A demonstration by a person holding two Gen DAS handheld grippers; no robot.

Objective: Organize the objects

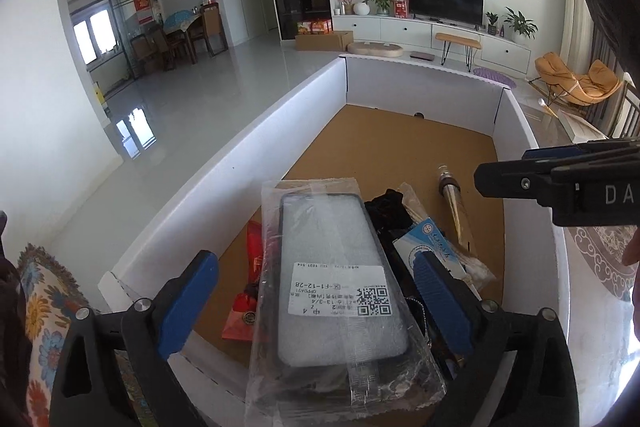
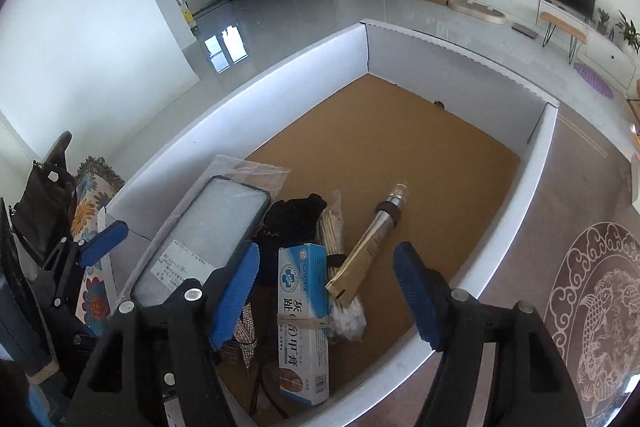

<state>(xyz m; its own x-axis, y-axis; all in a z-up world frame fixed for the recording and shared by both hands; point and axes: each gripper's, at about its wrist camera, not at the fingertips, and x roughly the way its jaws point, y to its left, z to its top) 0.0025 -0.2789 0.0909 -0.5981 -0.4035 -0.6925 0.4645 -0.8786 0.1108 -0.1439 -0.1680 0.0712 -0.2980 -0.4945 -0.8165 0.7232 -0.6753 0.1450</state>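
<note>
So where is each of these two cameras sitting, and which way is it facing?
Left wrist: on the left gripper, angled down into the white box at the bagged phone case between its open blue fingers; the right gripper enters from the right.
Right wrist: on the right gripper, angled down at the blue-and-white carton and glass tube; the left gripper shows at left.
Shared: box, phone case, carton, tube, television.
</note>
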